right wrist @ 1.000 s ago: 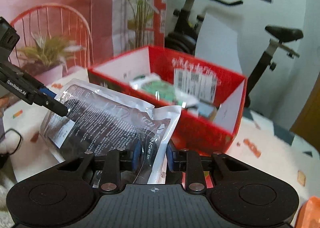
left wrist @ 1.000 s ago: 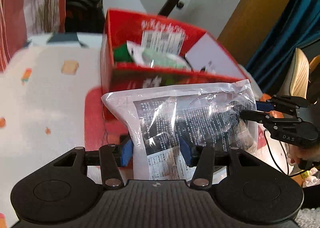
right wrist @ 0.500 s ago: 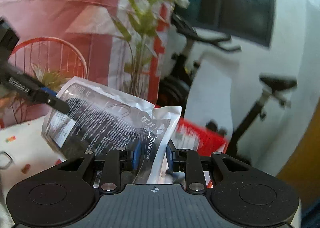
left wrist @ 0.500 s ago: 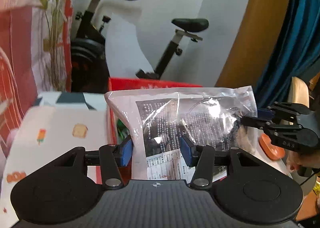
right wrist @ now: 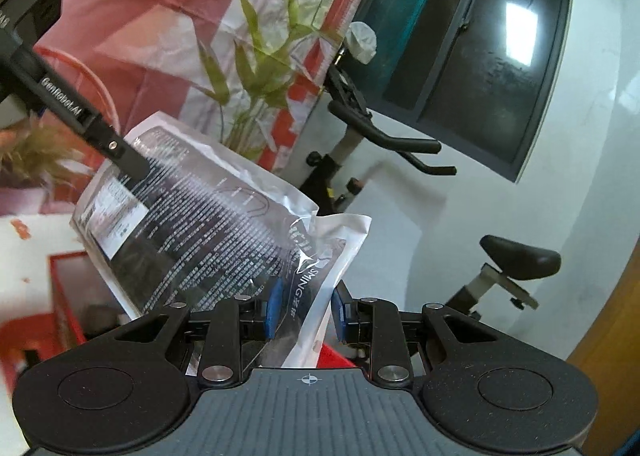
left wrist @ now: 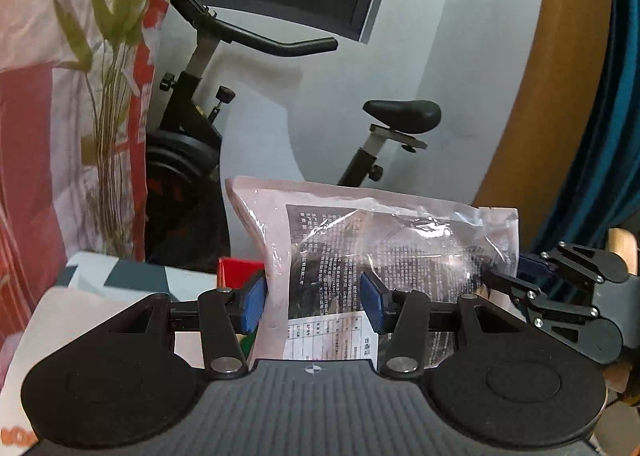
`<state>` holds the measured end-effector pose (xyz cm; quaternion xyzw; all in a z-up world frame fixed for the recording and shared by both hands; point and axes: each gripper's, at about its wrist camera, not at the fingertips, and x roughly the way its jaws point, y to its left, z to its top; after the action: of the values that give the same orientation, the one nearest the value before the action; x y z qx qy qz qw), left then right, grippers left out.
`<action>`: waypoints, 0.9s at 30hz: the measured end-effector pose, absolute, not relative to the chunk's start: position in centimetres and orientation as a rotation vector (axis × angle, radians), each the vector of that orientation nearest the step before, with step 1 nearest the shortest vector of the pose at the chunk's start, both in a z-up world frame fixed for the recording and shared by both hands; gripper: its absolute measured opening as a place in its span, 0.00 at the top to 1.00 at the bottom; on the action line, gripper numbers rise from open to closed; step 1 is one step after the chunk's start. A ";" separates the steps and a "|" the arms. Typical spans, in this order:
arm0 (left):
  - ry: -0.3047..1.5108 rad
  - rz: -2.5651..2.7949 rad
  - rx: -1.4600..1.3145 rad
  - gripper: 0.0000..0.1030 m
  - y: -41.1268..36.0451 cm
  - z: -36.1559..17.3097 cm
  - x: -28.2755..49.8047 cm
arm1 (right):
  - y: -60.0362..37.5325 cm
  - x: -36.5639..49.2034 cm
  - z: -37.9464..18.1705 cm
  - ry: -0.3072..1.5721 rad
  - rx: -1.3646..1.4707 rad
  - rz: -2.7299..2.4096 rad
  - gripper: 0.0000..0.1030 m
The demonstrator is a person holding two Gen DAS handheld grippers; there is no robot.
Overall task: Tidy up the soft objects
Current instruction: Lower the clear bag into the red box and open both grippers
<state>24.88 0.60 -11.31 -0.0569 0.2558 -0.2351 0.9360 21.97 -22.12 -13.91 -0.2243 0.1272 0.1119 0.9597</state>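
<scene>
Plastic packet (left wrist: pixel 384 252), clear w/ dense printed text and a dark soft item inside, is held up in the air by both tongs, in front of an exercise bike (left wrist: pixel 396 116). Left tongs (left wrist: pixel 314 304) are clamped on the packet's lower edge, blue pads (left wrist: pixel 252 302) pressing each side. Right tongs (right wrist: pixel 306 310) are clamped on the packet's other end, its white printed flap pinched betw. their blue pads. Red box (right wrist: pixel 64 296) sits below the packet, only partly in view; its contents can't be made out. Behind the bike: grey wall, dark window (right wrist: pixel 472 56). Left of the bike hangs a red-and-white curtain w/ green leaf print (left wrist: pixel 80 76).
</scene>
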 end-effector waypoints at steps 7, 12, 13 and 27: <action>0.556 -0.455 -0.072 0.50 -1.4 -12.6 29.7 | -23.2 26.3 -16.8 0.314 -0.452 0.200 0.77; 0.601 -0.465 -0.036 0.50 -2.8 -14.2 32.2 | -24.5 28.6 -19.1 0.379 -0.411 0.163 0.77; 0.621 -0.469 -0.037 0.50 -3.0 -14.6 32.7 | -24.7 28.8 -19.5 0.393 -0.400 0.158 0.77; 0.761 -0.494 0.009 0.49 -3.1 -18.2 35.1 | -24.3 30.4 -22.7 0.587 -0.321 0.166 0.77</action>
<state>35.10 -3.09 -18.23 0.0043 0.3674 -0.2388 0.8989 30.42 -24.29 -22.66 -0.1572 0.2876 0.0816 0.9412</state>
